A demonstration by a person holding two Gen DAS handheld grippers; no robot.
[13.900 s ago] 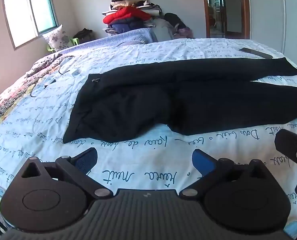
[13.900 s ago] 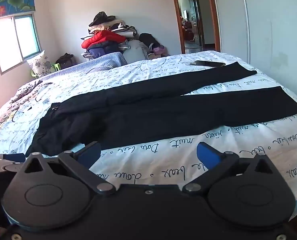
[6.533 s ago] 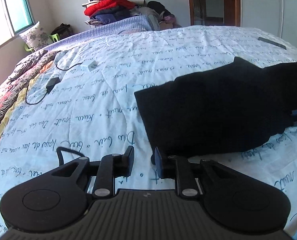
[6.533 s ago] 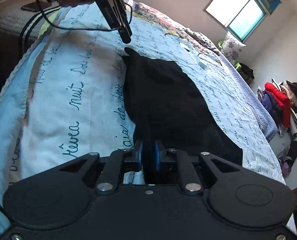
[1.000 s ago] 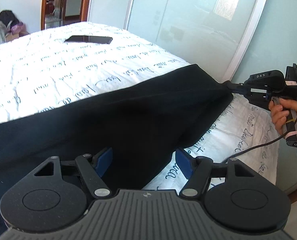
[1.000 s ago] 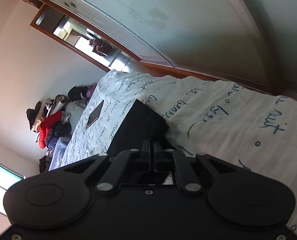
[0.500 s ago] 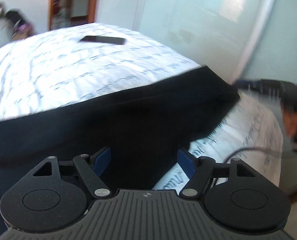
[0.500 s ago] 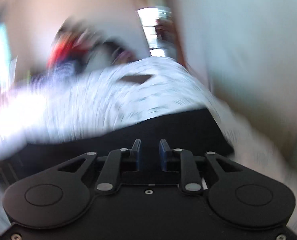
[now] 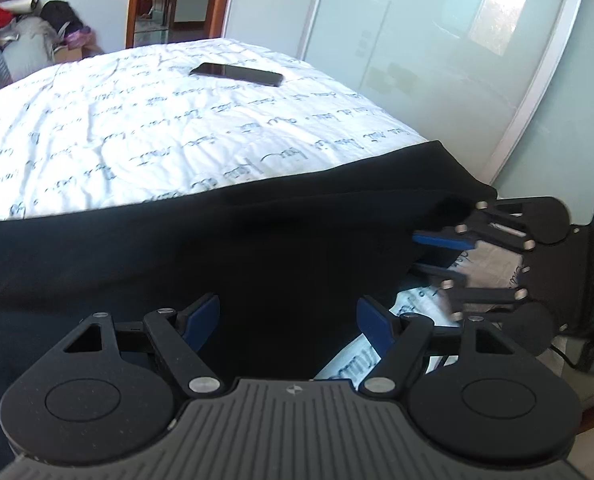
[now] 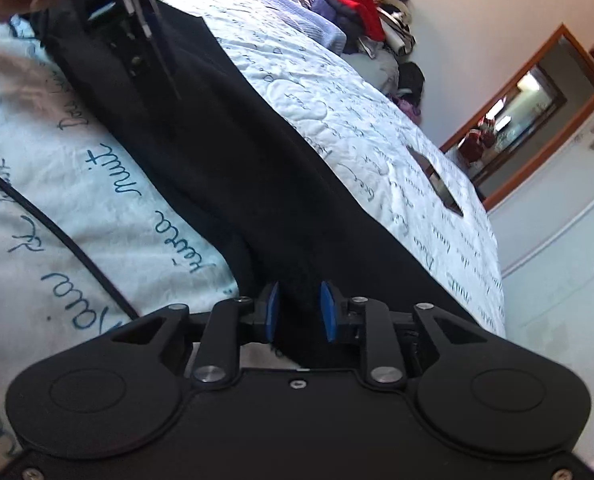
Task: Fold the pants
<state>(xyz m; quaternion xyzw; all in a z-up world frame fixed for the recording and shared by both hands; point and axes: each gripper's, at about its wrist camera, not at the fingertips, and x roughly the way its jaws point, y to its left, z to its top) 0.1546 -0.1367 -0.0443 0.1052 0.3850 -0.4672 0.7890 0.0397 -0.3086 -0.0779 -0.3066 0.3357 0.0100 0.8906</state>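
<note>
Bed (image 9: 145,128), pants (image 9: 257,248), left tongs (image 9: 289,316) agape, right tongs (image 10: 297,312) straddling hem.

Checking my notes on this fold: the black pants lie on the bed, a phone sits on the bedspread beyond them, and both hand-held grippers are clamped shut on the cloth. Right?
Not quite. Neither hand-held gripper is clamped shut. The left wrist view shows the left hand-held gripper wide open above the black pants; the right hand-held gripper has its jaws apart around the hem. The phone does lie on the bed.

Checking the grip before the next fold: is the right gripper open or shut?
Open: the right gripper has a gap between its blue pads, with the pants between them.
</note>
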